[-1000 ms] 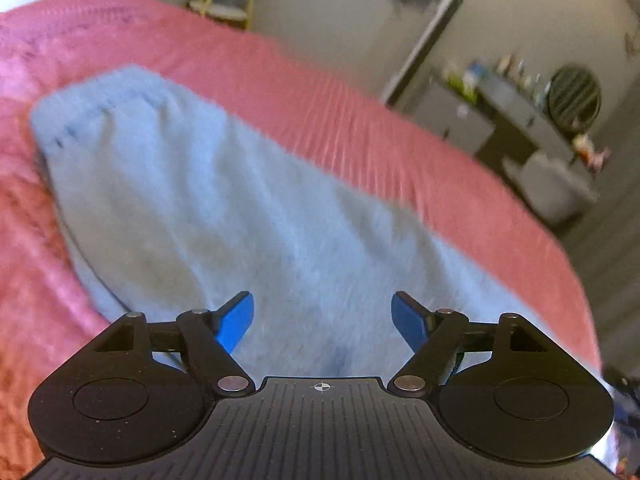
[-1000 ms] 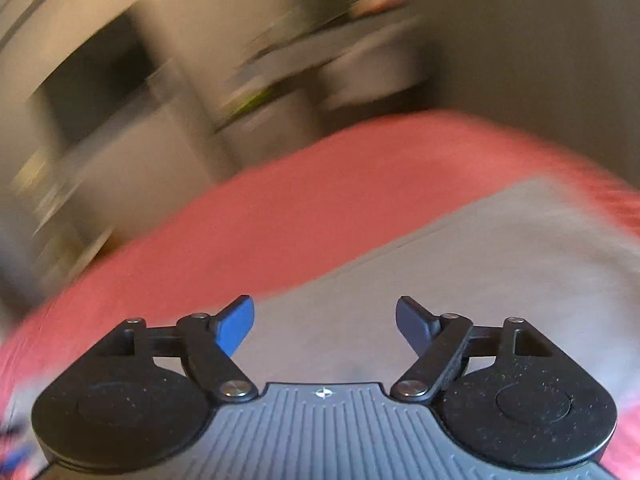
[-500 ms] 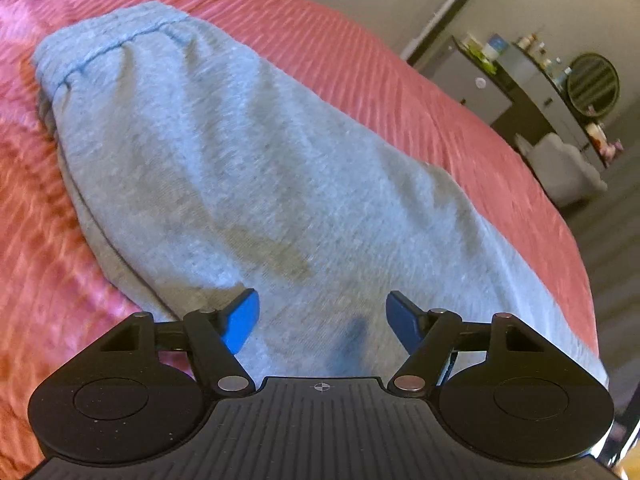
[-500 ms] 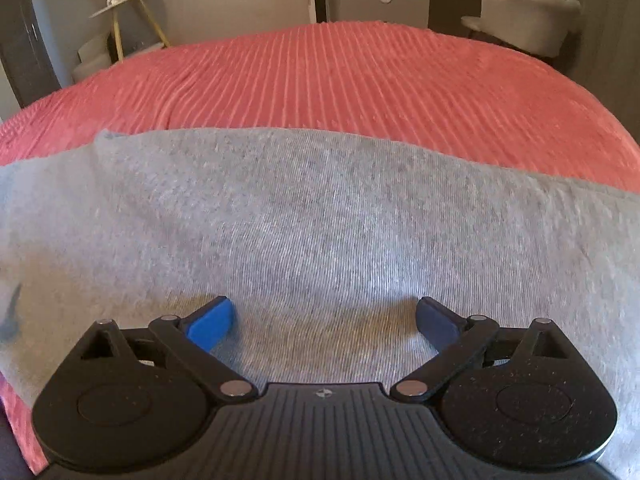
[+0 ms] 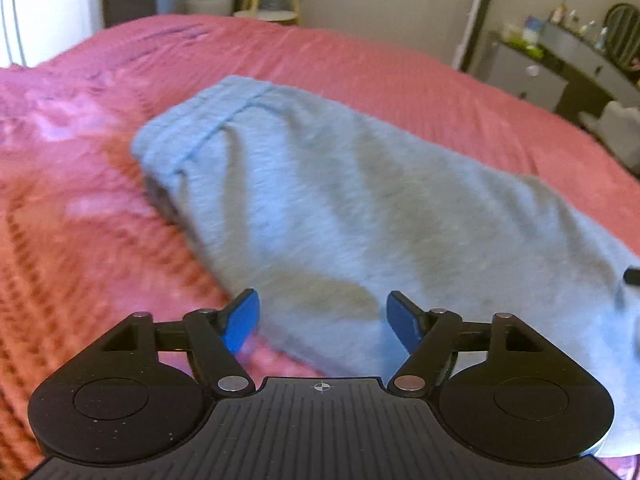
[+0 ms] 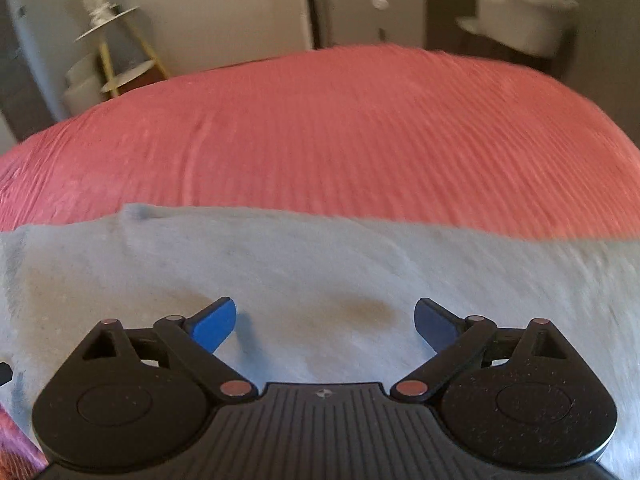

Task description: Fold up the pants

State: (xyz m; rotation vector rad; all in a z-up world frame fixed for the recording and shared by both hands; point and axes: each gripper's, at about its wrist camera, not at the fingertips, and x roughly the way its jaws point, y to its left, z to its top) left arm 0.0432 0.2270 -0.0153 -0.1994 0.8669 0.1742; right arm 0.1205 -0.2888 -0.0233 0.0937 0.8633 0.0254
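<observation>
The pants (image 5: 360, 208), a pair of soft light-grey knit sweatpants, lay flat along a bed covered by a ribbed coral-red bedspread (image 5: 80, 260), apparently already doubled leg over leg into one long band, which would explain why only a single tapering strip showed. Nearest the left camera, the left tongs (image 5: 322, 318) hung over the near long edge of the fabric, about midway along the band, blue pads spread apart with nothing pinched between them; their jaws had just been opening a little, and the cloth only lay beneath the gap. That placement read as a hand lining up on the side seam so the edge could be pinched rather than the flat middle. In the right view, the right tongs (image 6: 325, 320) hovered over the broad grey surface of the same pants (image 6: 320, 264), jaws about as wide as they go and empty, having just been widening over the past second; no fabric was caught in them. Both pairs pointed steeply down at the cloth, which suited a two-handed grab for the next crosswise fold. Farther along the left view, the elastic waistband (image 5: 200, 132) sat at the far end of the band. Beyond the pants, bare bedspread (image 6: 340, 128) ran to the far edge of the bed, leaving room to lay the fold. Behind it stood a white tiered side stand with yellow legs (image 6: 112, 52) and a grey cabinet (image 6: 376, 16), blurred.
</observation>
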